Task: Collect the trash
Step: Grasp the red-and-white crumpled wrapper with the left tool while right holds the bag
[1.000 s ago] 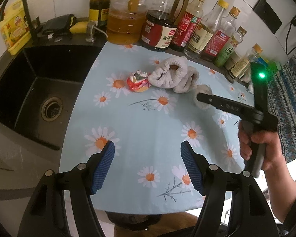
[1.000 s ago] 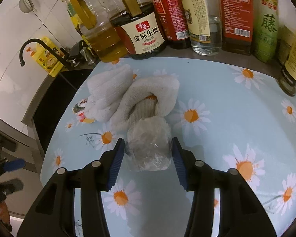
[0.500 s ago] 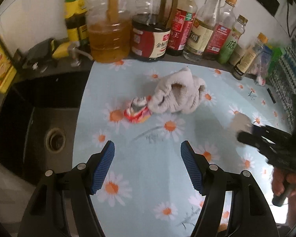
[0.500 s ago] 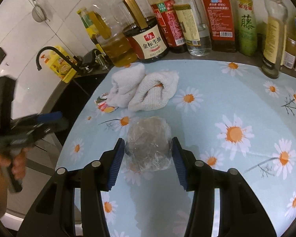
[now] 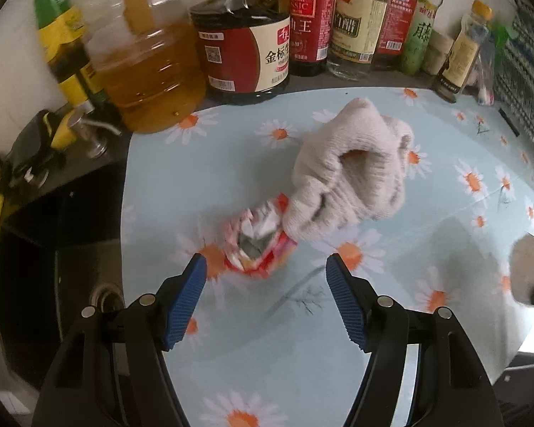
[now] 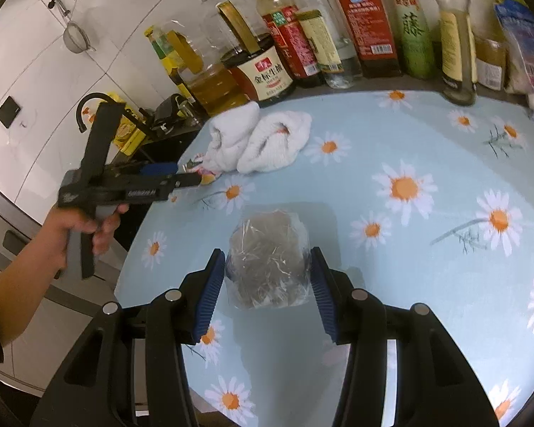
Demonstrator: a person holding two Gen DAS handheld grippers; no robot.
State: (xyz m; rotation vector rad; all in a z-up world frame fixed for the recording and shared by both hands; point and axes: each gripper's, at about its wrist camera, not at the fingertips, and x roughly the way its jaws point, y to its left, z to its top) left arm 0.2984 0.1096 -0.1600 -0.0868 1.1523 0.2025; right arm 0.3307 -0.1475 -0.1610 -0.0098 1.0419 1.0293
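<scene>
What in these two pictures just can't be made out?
- Red wrapper, left wrist view: motion blur hides its print.
- Same wrapper, right wrist view: mostly behind the left gripper.
- Contents of the clear plastic wad in the right gripper: too crumpled to tell.

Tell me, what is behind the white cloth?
Behind the cloth stands a row of bottles, with a soy sauce jug and an oil jug. What the cloth itself covers cannot be seen.

"藤" on green bottle [image 6: 414,32]
</scene>
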